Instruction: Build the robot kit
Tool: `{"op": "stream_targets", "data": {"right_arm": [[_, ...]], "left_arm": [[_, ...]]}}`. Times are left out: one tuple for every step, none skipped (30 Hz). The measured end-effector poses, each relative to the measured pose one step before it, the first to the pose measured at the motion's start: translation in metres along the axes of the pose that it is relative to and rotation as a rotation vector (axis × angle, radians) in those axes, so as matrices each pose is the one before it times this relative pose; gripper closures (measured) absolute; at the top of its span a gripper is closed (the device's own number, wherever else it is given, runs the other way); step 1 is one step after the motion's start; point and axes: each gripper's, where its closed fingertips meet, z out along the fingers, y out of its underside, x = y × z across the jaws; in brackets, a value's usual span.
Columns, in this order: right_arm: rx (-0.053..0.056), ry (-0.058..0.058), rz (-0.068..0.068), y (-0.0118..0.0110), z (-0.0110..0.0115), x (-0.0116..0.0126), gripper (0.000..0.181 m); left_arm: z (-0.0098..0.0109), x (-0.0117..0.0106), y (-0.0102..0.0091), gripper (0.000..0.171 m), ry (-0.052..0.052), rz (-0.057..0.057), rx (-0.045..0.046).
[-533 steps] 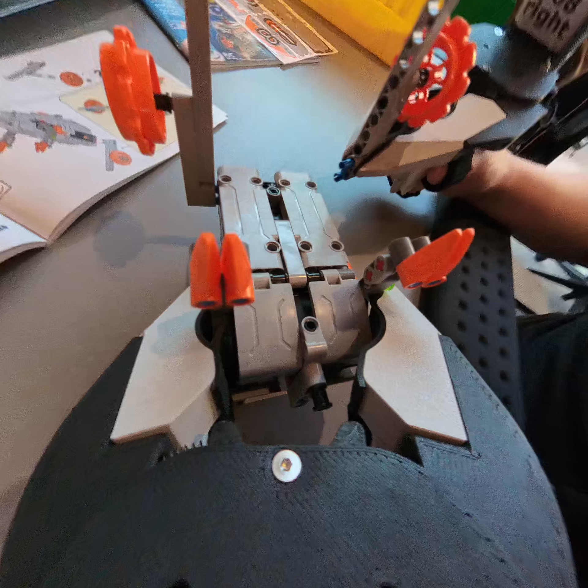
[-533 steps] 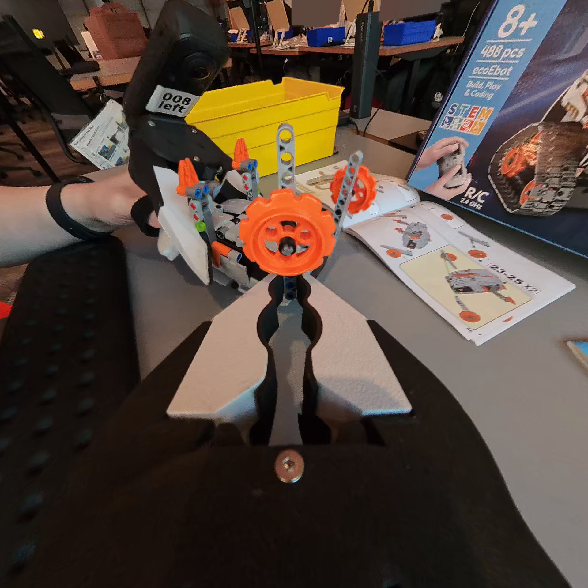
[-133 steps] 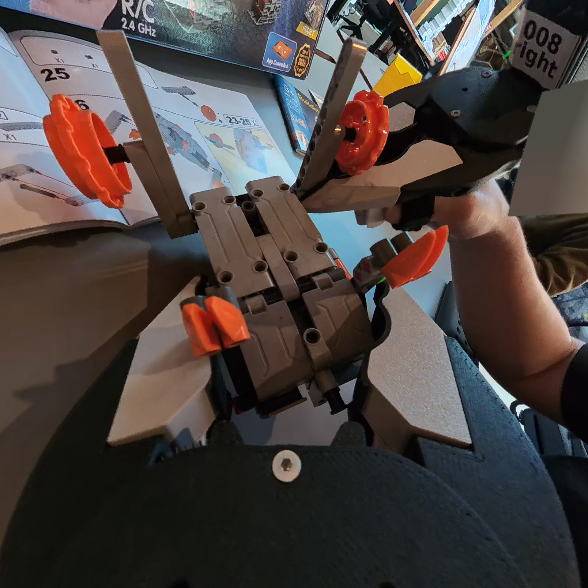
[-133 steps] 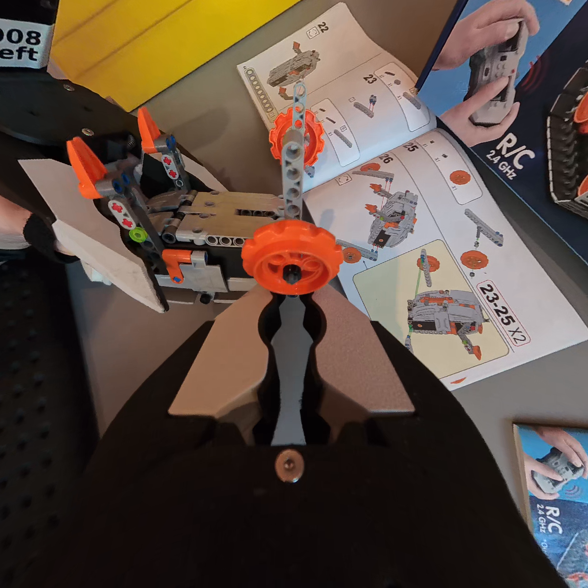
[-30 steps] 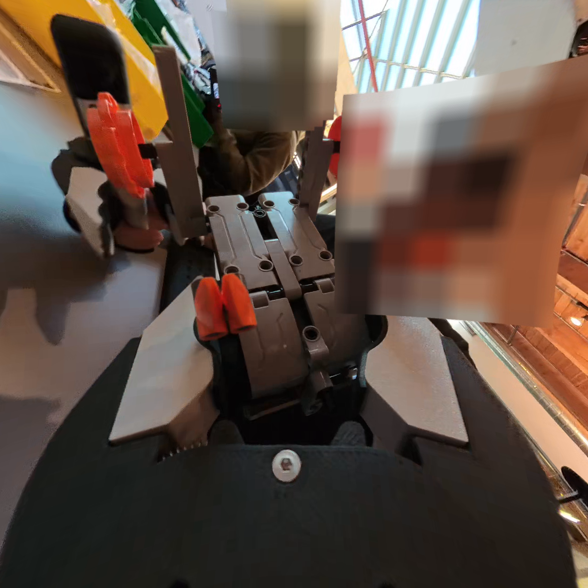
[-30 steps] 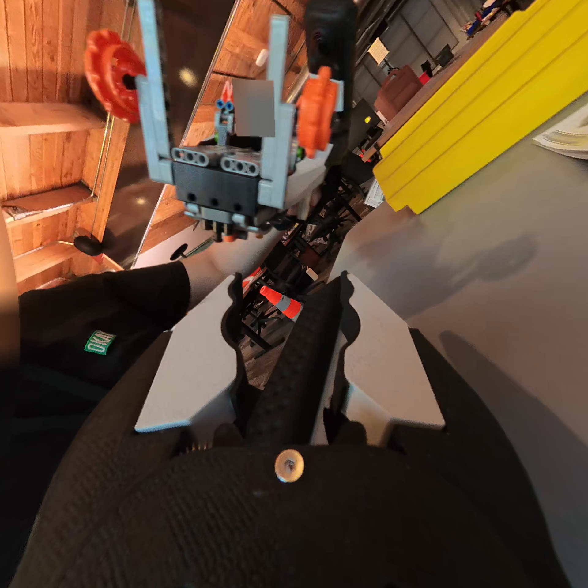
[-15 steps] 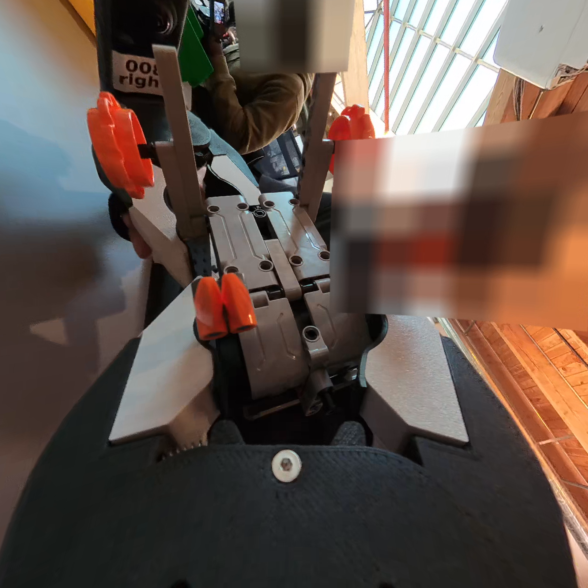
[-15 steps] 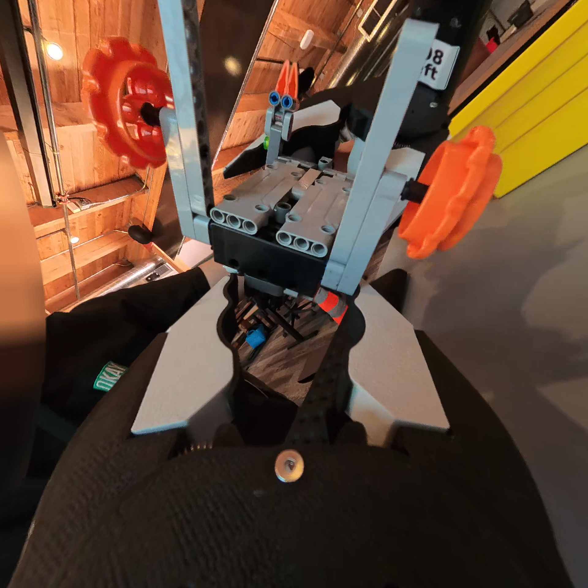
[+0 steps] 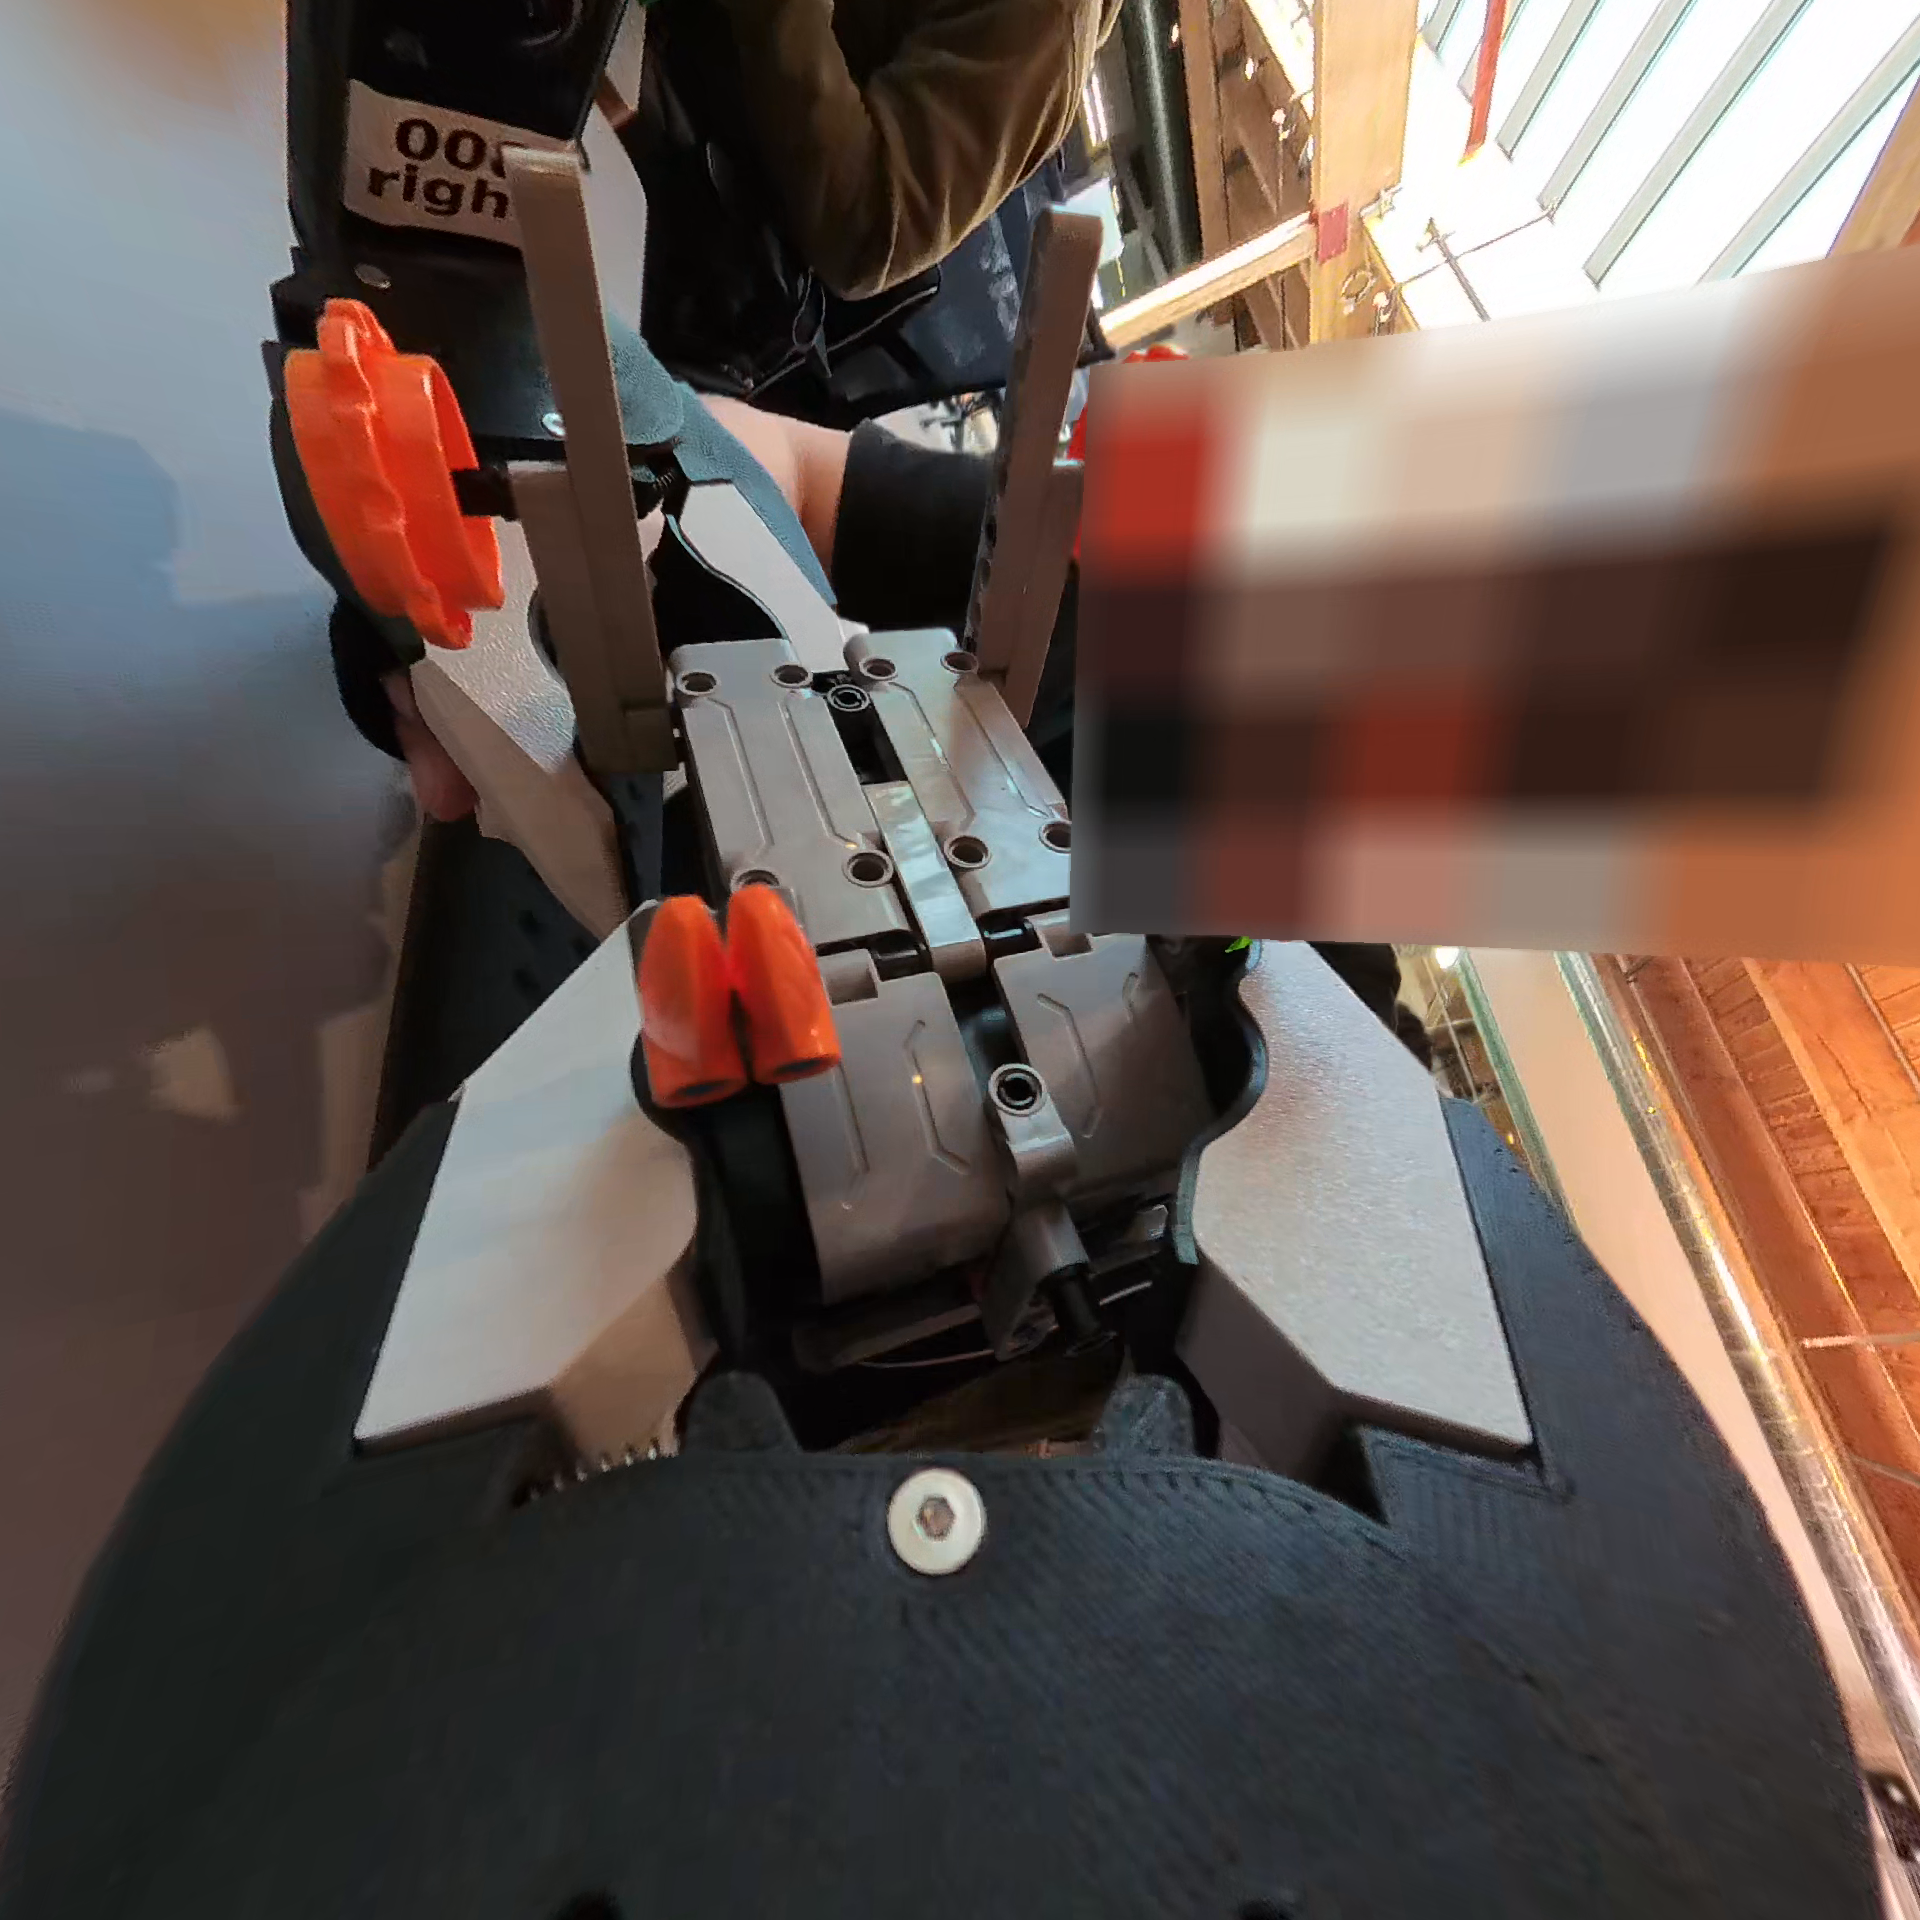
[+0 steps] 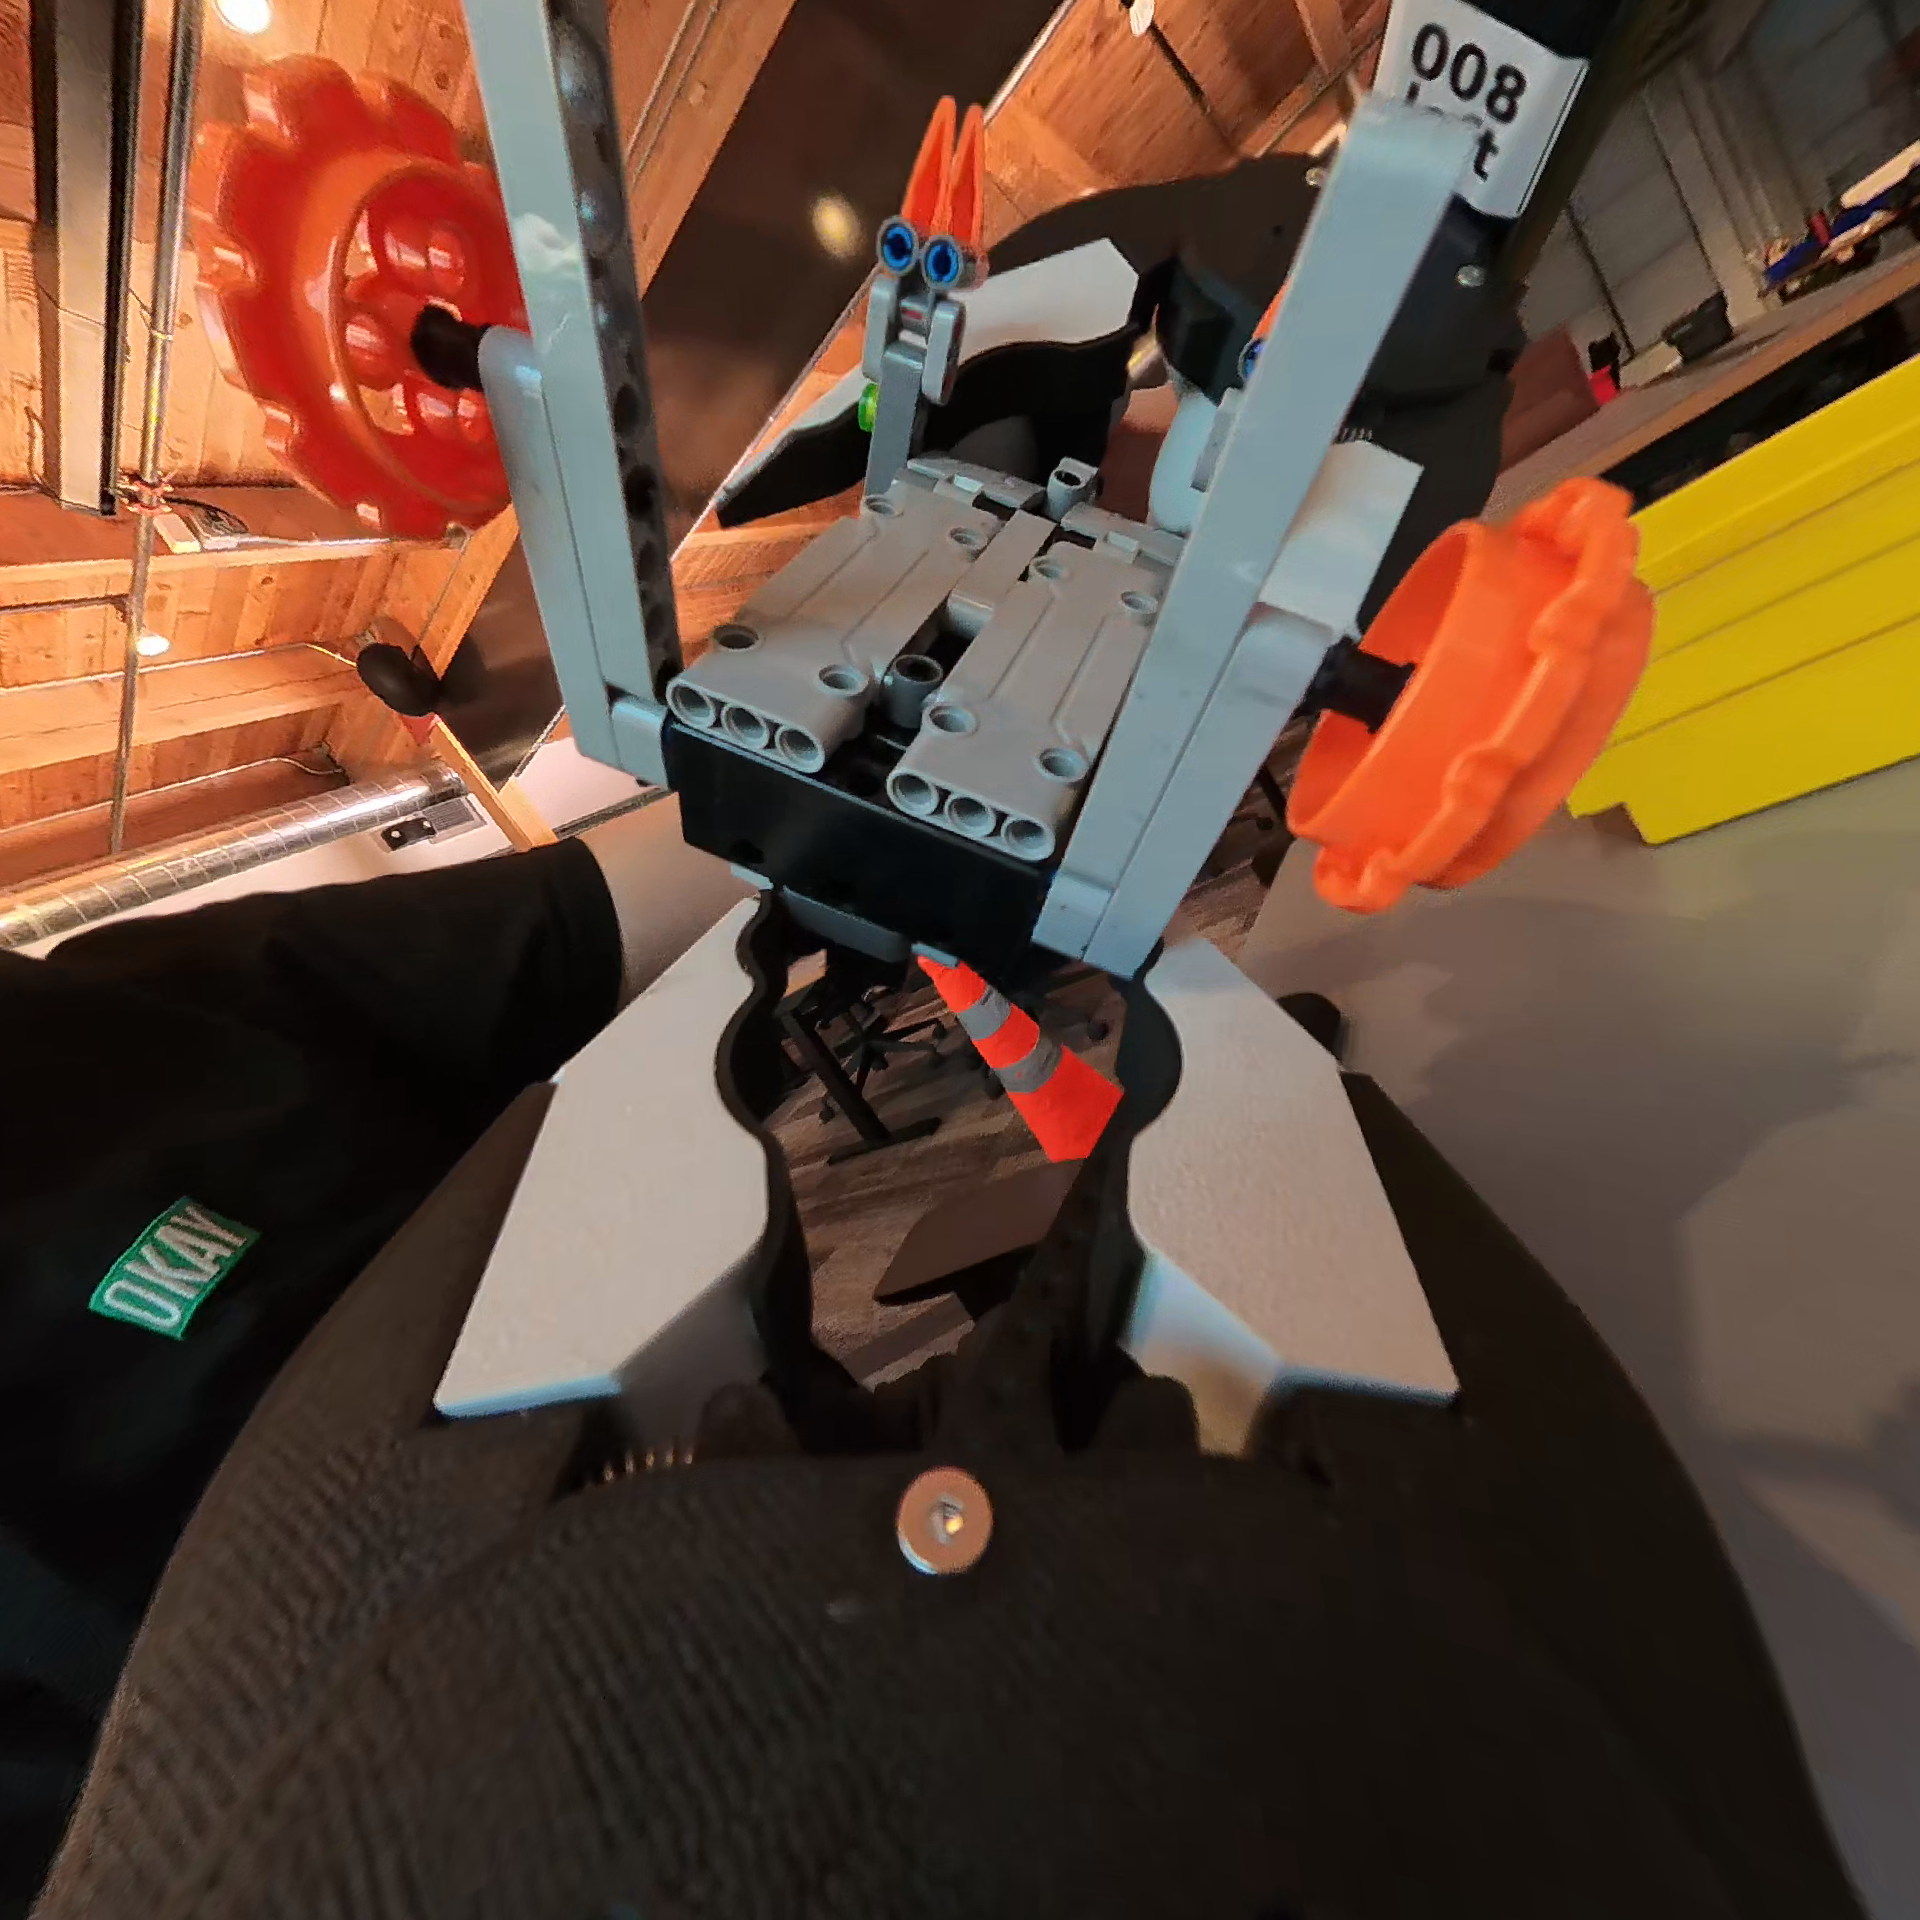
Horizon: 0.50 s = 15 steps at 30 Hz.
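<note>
Toy vehicle [image 9: 914, 935] is clamped in left tongs [image 9: 935, 1091]; right tongs [image 10: 951, 997] stand spread, just under its black front end, grasping nothing.

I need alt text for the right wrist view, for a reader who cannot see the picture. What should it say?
The right gripper, open and empty, points at the black end of a grey brick-built model held up by the left gripper. Two grey beams rise from the model, each carrying an orange toothed wheel. A black sleeve is at left, a yellow bin at right.
</note>
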Motion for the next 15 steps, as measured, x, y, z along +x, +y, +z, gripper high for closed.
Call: {"op": "stream_targets", "data": {"right_arm": [[0.0121,0.0023,-0.0112,-0.00149,0.00110,-0.00198,0.119],[0.0117,0.0050,-0.0116,-0.00139,0.00103,-0.00151,0.119],[0.0133,0.0063,-0.0139,-0.00138,0.00087,-0.00136,0.119],[0.0088,0.0079,-0.0098,-0.00059,0.00123,-0.00146,0.119],[-0.0005,0.0089,-0.0053,0.00149,0.00202,-0.00150,0.119],[-0.0040,0.0121,-0.0047,0.00261,0.00237,-0.00112,0.119],[0.0013,0.0162,-0.0182,0.00237,0.00232,-0.00073,0.120],[0.0009,0.0195,-0.0220,0.00205,0.00186,-0.00046,0.120],[0.0054,0.0185,-0.0175,0.00068,0.00090,-0.00026,0.120],[0.0150,0.0119,-0.0115,-0.00154,-0.00008,-0.00063,0.120],[0.0174,0.0042,-0.0022,-0.00258,-0.00080,-0.00094,0.120],[0.0140,-0.0014,0.0028,-0.00285,-0.00094,-0.00100,0.120],[0.0058,-0.0024,0.0061,-0.00199,-0.00085,-0.00049,0.120],[-0.0023,-0.0040,0.0091,-0.00047,-0.00033,-0.00003,0.120],[-0.0096,-0.0056,0.0085,0.00078,0.00001,-0.00002,0.120]], "left_arm": [[0.00058,0.00260,-0.00026,0.071,-0.0041,0.0026,-0.01581],[0.00034,0.00227,-0.00045,0.072,-0.0045,0.0024,-0.01543],[0.00034,0.00209,-0.00045,0.072,-0.0045,0.0024,-0.01505],[0.00033,0.00190,-0.00019,0.072,-0.0033,-0.0034,-0.01548],[0.00056,0.00176,0.00080,0.072,-0.0012,-0.0131,-0.01953],[0.00072,0.00152,0.00191,0.072,-0.0015,-0.0106,-0.03023],[0.00093,0.00118,0.00249,0.072,-0.0037,0.0009,-0.03820],[0.00092,0.00104,0.00203,0.071,-0.0031,0.0035,-0.03687],[0.00071,0.00077,0.00113,0.071,-0.0027,0.0061,-0.03172],[0.00040,0.00096,-0.00027,0.071,-0.0015,0.0077,-0.02130],[0.00012,0.00124,-0.00161,0.071,0.0011,0.0052,-0.00931],[-0.00009,0.00129,-0.00235,0.071,0.0036,0.0007,-0.00095],[-0.00013,0.00091,-0.00211,0.071,0.0035,-0.0036,0.00277],[-0.00022,0.00029,-0.00139,0.071,0.0003,-0.0060,0.00176],[0.00005,-0.00007,-0.00025,0.071,-0.0004,-0.0077,-0.00166]]}}
